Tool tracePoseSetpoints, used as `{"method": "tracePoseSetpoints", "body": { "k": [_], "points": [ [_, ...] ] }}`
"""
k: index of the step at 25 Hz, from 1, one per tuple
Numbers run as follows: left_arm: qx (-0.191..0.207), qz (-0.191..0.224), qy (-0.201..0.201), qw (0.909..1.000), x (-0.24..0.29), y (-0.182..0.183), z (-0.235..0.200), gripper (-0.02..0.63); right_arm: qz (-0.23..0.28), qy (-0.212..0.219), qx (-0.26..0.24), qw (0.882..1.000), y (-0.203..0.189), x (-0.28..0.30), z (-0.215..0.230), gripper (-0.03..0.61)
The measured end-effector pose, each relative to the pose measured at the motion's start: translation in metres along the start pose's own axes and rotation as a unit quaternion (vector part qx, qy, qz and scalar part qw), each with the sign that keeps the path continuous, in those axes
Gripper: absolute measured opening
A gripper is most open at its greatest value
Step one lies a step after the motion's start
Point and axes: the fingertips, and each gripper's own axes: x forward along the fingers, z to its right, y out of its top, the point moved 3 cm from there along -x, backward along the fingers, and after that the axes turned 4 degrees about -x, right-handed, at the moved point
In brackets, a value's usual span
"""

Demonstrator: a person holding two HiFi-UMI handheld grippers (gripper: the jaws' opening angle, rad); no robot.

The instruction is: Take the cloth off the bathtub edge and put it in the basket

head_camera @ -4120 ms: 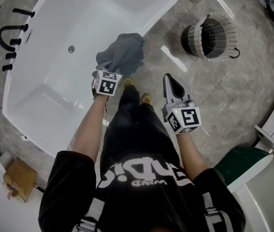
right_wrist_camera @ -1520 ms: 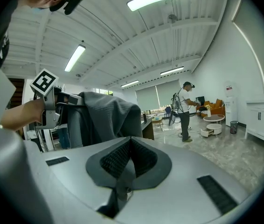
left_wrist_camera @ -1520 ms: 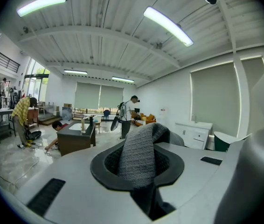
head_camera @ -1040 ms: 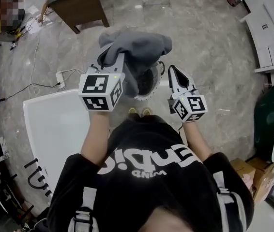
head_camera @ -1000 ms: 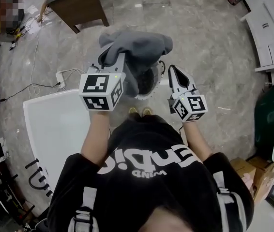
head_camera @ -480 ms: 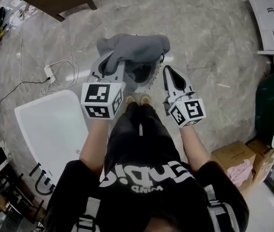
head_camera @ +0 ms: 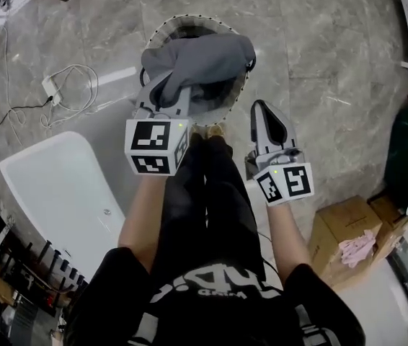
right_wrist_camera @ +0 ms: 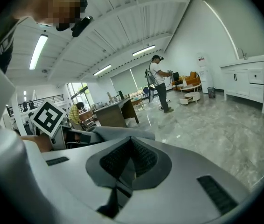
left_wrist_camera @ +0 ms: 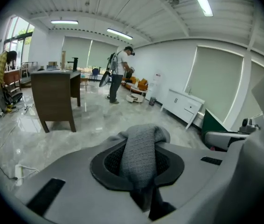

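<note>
- Right now, in the head view, you are clamping the left gripper (head_camera: 163, 96) on the grey cloth (head_camera: 205, 58). The cloth is bunching up over the mouth of the round basket (head_camera: 241, 92), which is sitting on the marble floor (head_camera: 319, 56) just beyond your feet.
- Nearer and to the right, you are holding the right gripper (head_camera: 262, 109) just beside the basket, with nothing in it.
- At the near left, the white bathtub (head_camera: 52, 189) is standing well apart from the cloth. A white cable (head_camera: 60, 92) is trailing on the floor beyond it, and a cardboard box (head_camera: 341, 225) is sitting at the near right.
- Looking through the left gripper view, the jaws are pinching a thick fold of the cloth (left_wrist_camera: 140, 150) between the dark pads (left_wrist_camera: 107, 161). The fold is bulging out past the tips. Far off, a brown desk (left_wrist_camera: 55, 94) is standing at the left, a person (left_wrist_camera: 117, 73) is standing in the middle and a white cabinet (left_wrist_camera: 185, 106) is running along the right wall.
- Looking through the right gripper view, the jaws are resting together with nothing between them. The left gripper's marker cube (right_wrist_camera: 48, 118) is showing at the left, with the cloth (right_wrist_camera: 122, 133) lying just beyond the jaw tips.
</note>
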Motion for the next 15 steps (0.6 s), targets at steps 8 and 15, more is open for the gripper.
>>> {"method": "tracePoseSetpoints", "body": {
  "k": [8, 15],
  "points": [
    [-0.025, -0.032, 0.004, 0.9992, 0.025, -0.057, 0.0, 0.071, -0.016, -0.003, 0.017, 1.0, -0.044, 0.008, 0.014, 0.012],
    [-0.038, -0.053, 0.012, 0.9978, 0.038, -0.076, -0.01, 0.239, -0.028, 0.003, 0.013, 1.0, -0.053, 0.021, 0.014, 0.012]
  ]
}}
